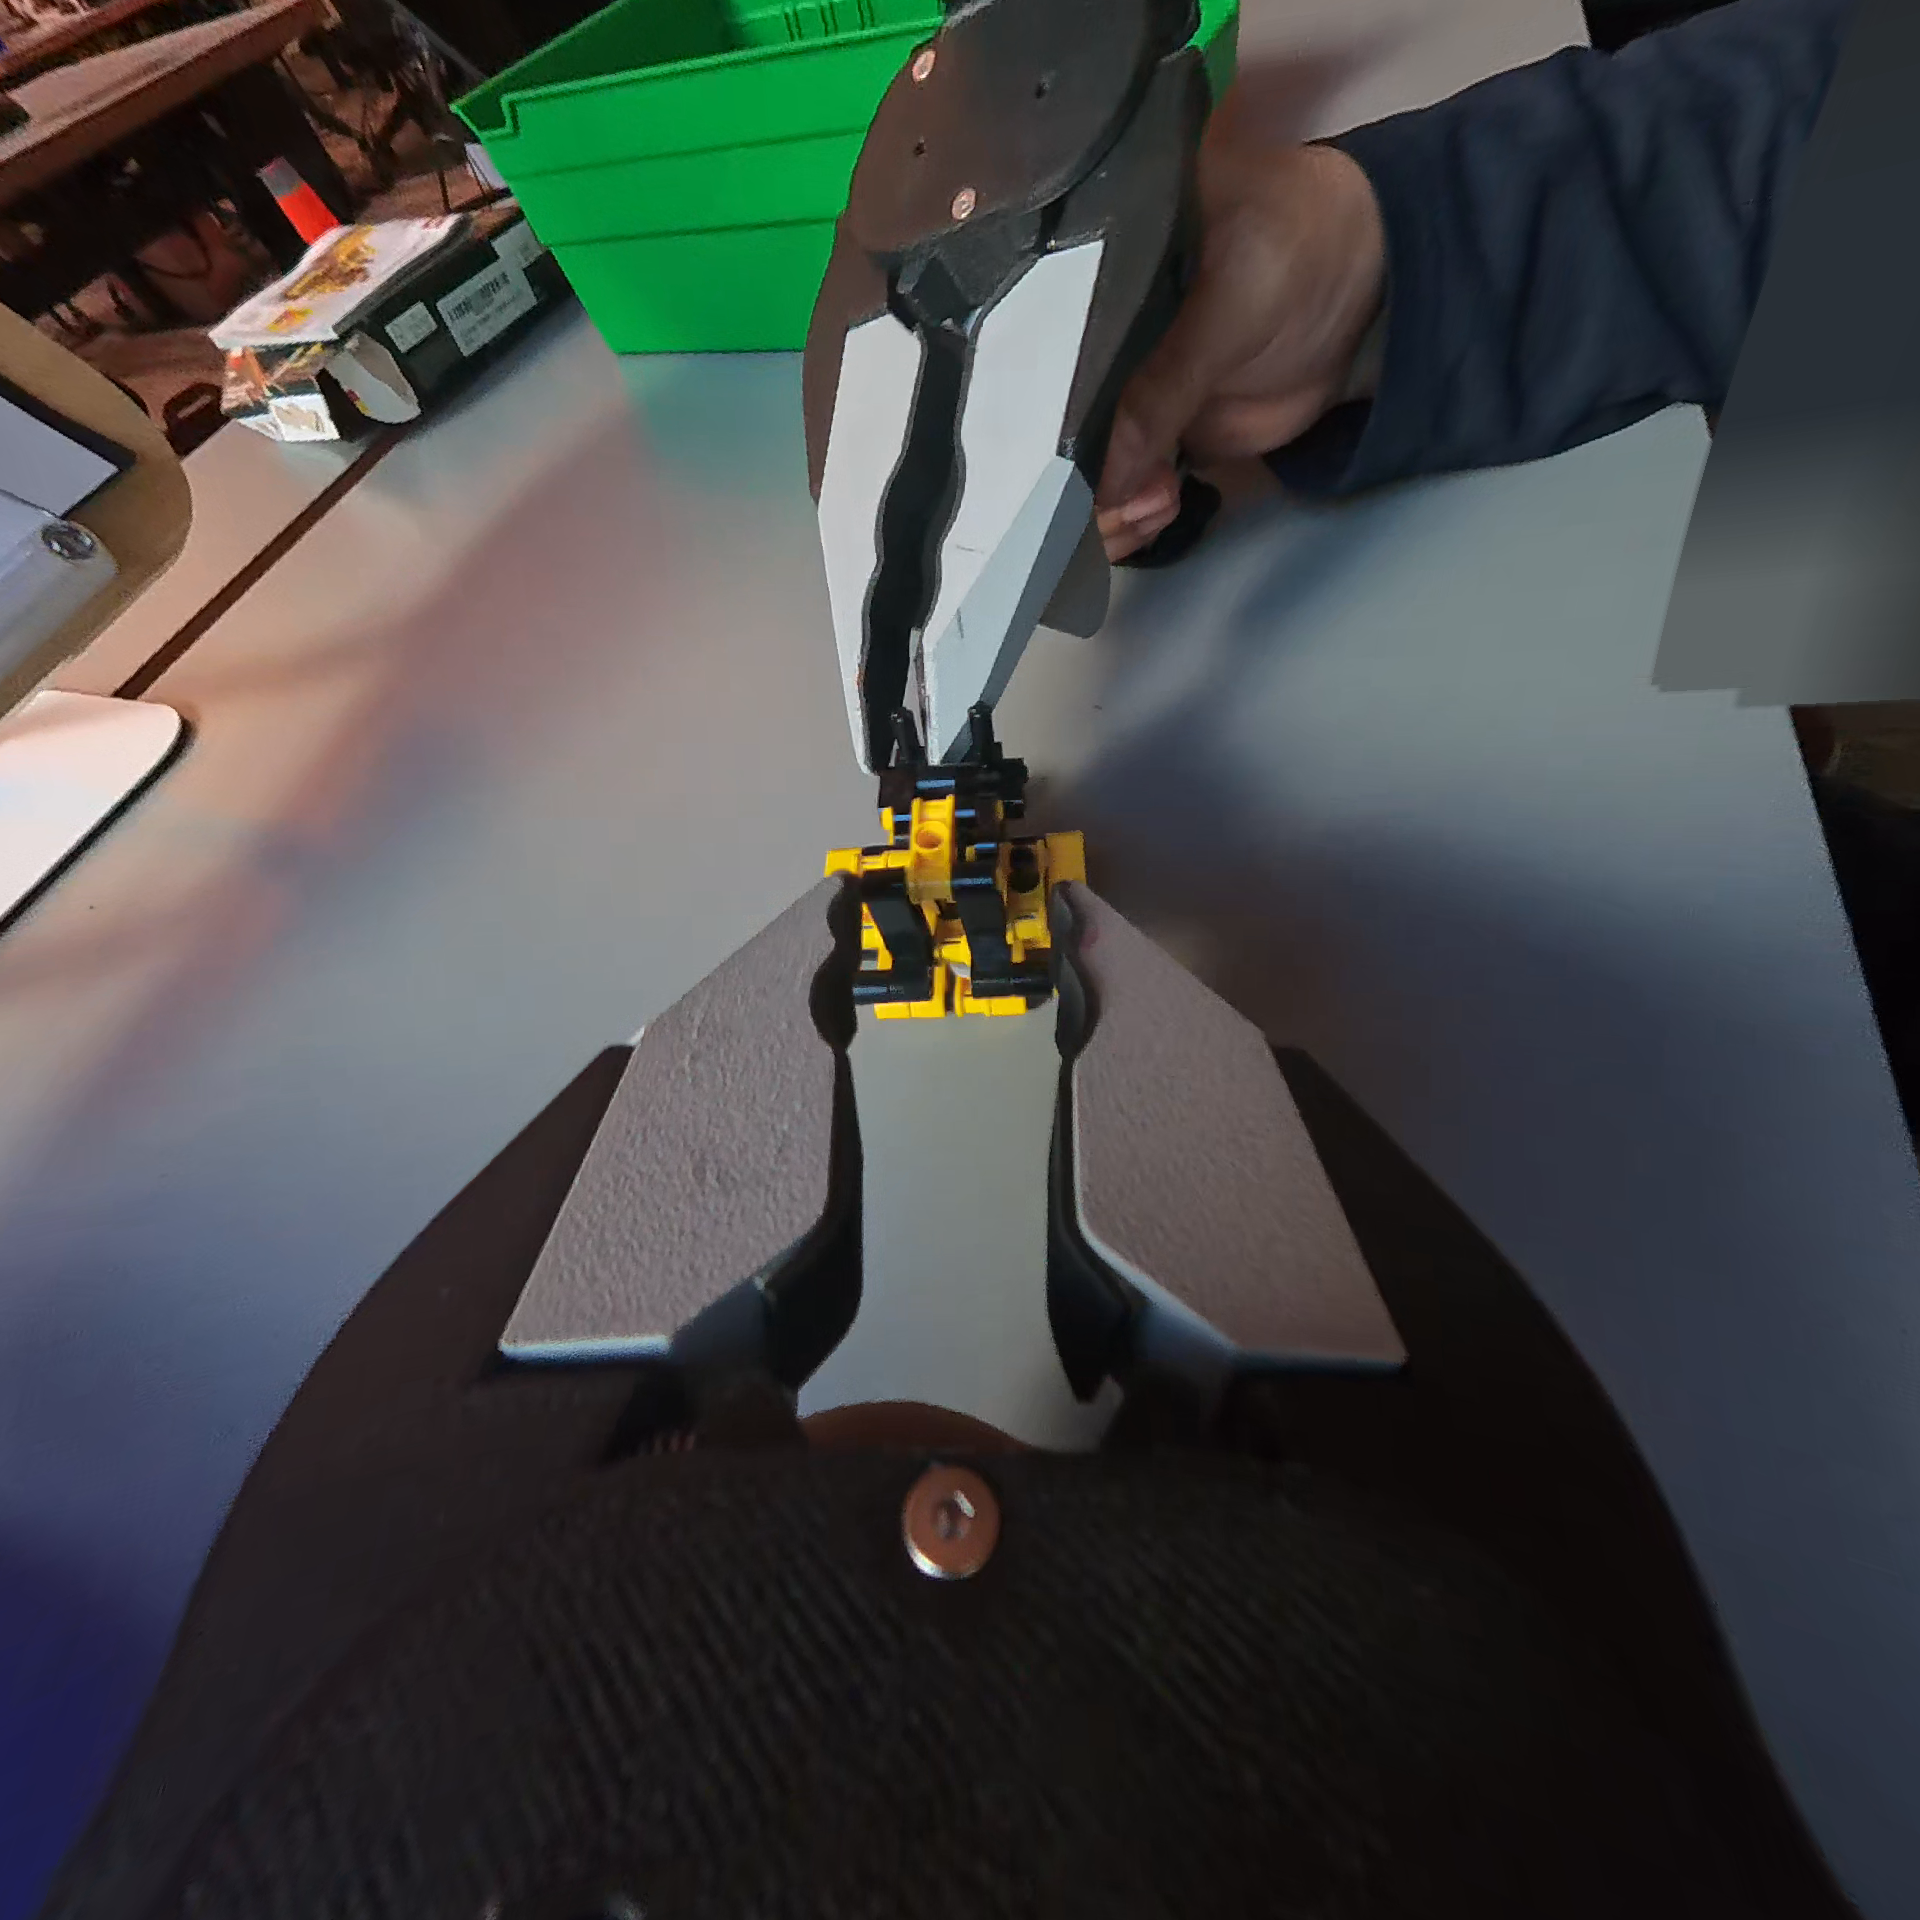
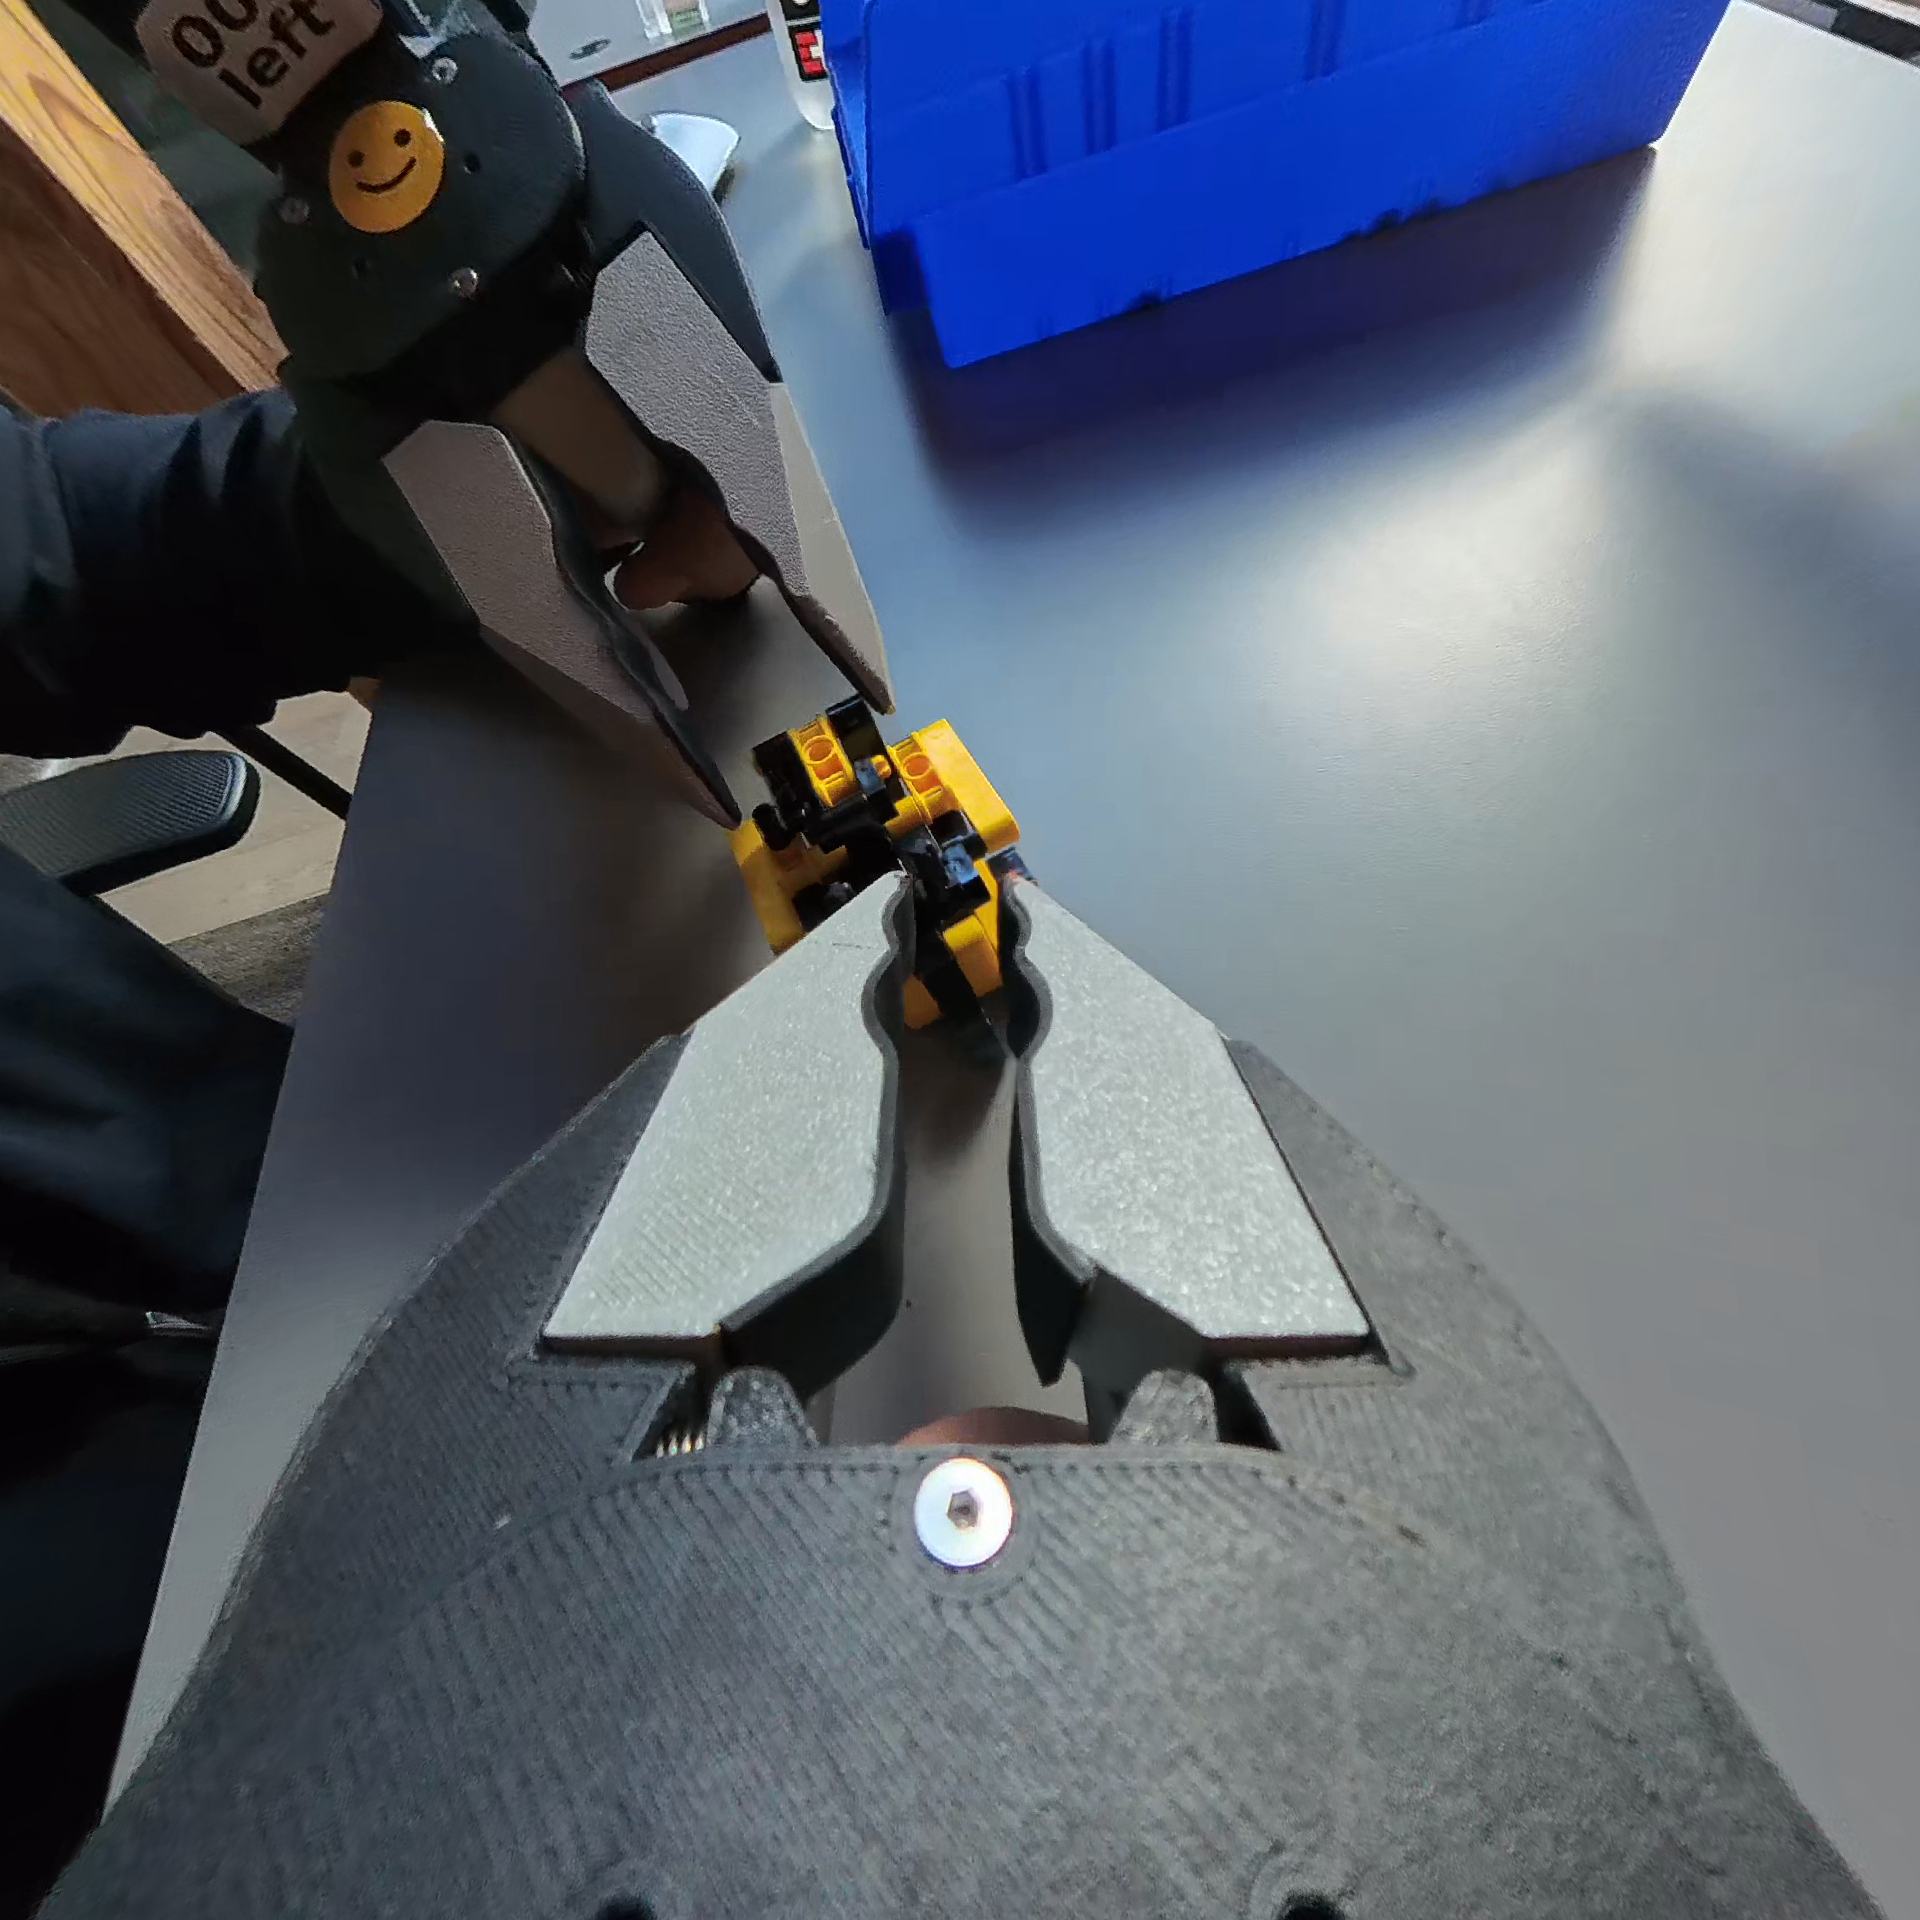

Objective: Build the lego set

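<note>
A small yellow and black lego assembly [image 1: 956,914] is held just above the grey table [image 1: 520,831], between both grippers. My left gripper [image 1: 954,894] is shut on its two sides, the fingertips pressing its yellow parts. My right gripper [image 1: 914,743] comes in from the far side and is shut on the black part at its far end. In the right wrist view the assembly [image 2: 883,821] sits ahead of my right gripper [image 2: 958,883], which pinches a black and yellow piece. The left gripper [image 2: 805,764] clamps the assembly from the upper left.
A green bin [image 1: 707,208] stands at the back, with a booklet on a dark box [image 1: 353,281] to its left. A blue bin [image 2: 1247,156] stands on the table beyond the assembly. The table edge [image 2: 343,883] runs left, beside a chair armrest [image 2: 125,810]. The tips of one gripper are about 4 cm away from the tips of the other.
</note>
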The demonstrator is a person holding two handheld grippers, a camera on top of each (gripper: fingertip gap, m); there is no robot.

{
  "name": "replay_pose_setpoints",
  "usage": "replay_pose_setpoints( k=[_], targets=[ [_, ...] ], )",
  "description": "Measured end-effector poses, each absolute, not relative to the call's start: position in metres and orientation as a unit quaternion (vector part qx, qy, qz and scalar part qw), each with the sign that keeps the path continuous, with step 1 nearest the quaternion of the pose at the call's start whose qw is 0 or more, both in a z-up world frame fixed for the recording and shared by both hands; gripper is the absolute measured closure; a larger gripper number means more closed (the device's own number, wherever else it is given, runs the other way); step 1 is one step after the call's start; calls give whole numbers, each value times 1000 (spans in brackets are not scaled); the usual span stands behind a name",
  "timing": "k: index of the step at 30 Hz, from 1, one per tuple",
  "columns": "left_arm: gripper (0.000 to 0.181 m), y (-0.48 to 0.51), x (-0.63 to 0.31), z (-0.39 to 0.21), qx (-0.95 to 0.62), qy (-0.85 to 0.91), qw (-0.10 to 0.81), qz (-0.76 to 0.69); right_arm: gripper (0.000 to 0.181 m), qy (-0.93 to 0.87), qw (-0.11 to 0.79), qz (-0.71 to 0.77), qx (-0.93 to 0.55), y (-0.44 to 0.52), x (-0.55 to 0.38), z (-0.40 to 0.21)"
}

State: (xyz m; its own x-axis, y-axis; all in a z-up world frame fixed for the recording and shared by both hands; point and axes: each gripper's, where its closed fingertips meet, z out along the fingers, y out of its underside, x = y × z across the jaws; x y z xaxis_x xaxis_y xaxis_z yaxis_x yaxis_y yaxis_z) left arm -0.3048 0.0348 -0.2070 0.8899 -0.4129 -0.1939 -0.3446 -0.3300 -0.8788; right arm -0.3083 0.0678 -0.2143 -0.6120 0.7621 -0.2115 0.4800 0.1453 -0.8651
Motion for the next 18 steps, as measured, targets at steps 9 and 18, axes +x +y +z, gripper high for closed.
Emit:
replay_pose_setpoints(
  k=[9, 18],
  targets=[
    [153, 36, -313, -215, -838, 202, 504, -44, 163, -758, 182, 472, -412, 79, -311, -215],
    [151, 36, -311, -217, -841, 204, 498, -50, 165, -762, 216, 496, -355, 70, -304, -191]
  ],
)
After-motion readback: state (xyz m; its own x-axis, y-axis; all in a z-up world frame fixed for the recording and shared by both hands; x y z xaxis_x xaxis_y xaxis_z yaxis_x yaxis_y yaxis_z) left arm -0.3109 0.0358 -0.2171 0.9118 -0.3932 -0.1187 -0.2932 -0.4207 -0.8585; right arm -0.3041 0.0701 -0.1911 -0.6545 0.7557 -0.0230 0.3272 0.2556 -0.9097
